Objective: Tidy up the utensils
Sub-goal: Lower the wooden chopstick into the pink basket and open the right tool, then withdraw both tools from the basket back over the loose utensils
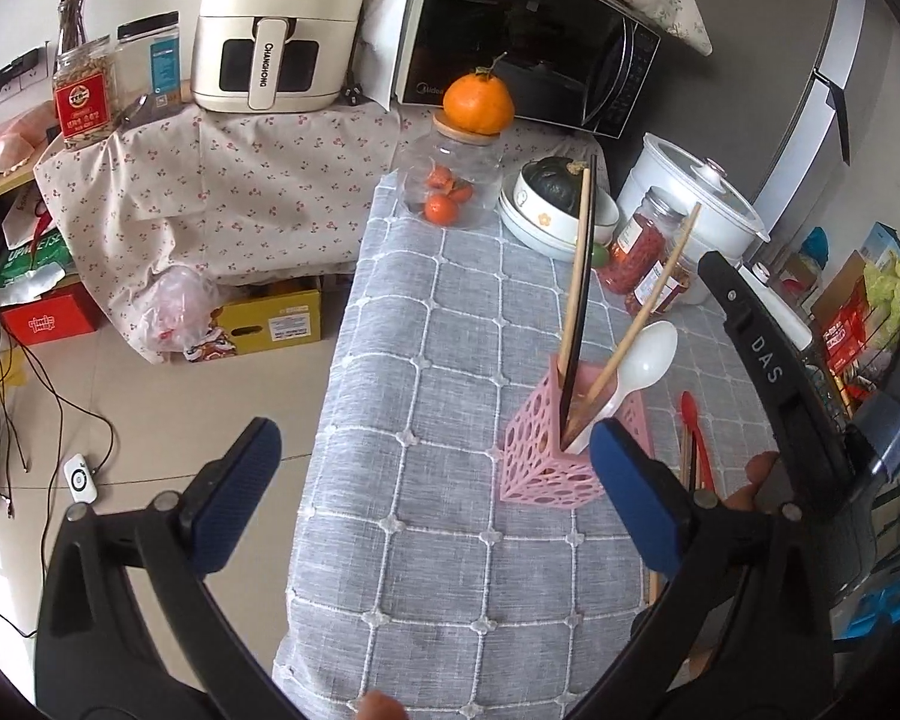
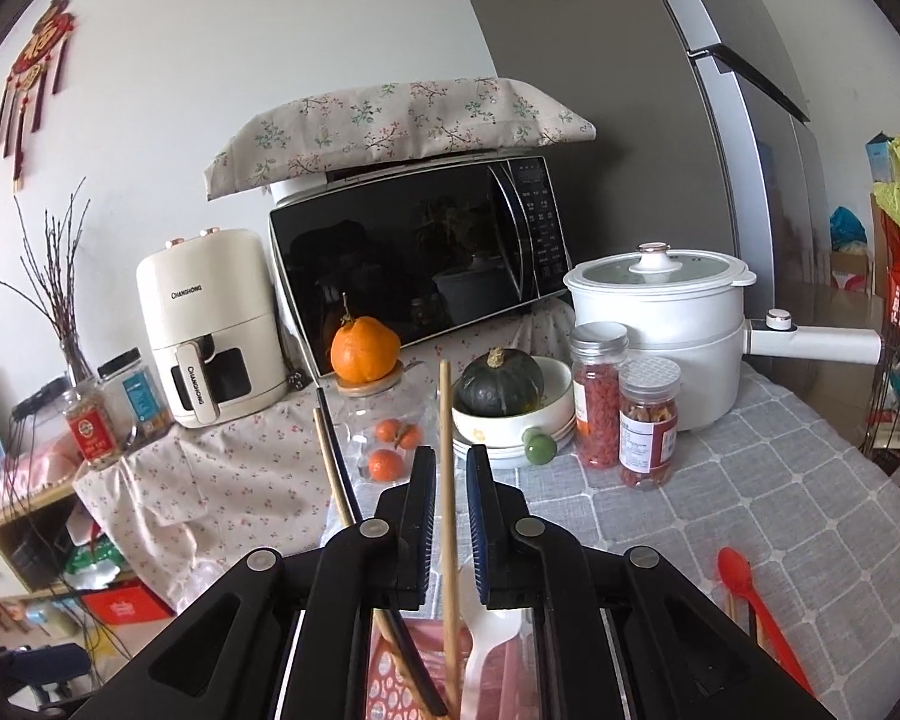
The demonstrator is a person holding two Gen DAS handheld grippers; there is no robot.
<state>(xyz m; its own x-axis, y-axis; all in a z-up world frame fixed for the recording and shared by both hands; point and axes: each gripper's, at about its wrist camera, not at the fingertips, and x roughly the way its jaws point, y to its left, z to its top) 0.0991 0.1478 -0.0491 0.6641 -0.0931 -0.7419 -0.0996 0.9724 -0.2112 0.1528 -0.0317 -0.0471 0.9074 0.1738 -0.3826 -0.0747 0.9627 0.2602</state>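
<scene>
The left claw (image 1: 432, 495) hangs wide open over the near edge of the counter (image 1: 450, 540), its blue pads far apart and nothing between them. One pad sits over the floor side, the other just in front of the pink holder (image 1: 546, 468).

The pink holder, pierced with round holes, stands upright on the grey checked cloth. In it lean a wooden chopstick (image 1: 573, 264) paired with a dark one (image 1: 582, 312), another wooden chopstick (image 1: 648, 306) tilted to the right, and a white spoon (image 1: 645, 360) with its bowl up. To the right of the holder, flat on the cloth, lies a red spoon (image 1: 696, 438) with more sticks beside it, partly hidden by the claw.

The right claw (image 2: 450, 516) is directly above the holder (image 2: 390, 678), looking down along it. Its fingers are narrowly parted with the tilted wooden chopstick (image 2: 447, 480) running up between them; a small gap shows on each side of the stick, so I cannot tell whether the pads grip it. The white spoon (image 2: 489, 642) shows just below the right pad, and the red spoon (image 2: 756, 606) lies well off to the right on the cloth.

Further back on the counter stand a glass jar (image 2: 390, 438) with an orange (image 2: 364, 348) on its lid, a bowl (image 2: 522, 414) holding a dark squash, two jars of red dried food (image 2: 624, 426) and a white cooker (image 2: 660, 324).
</scene>
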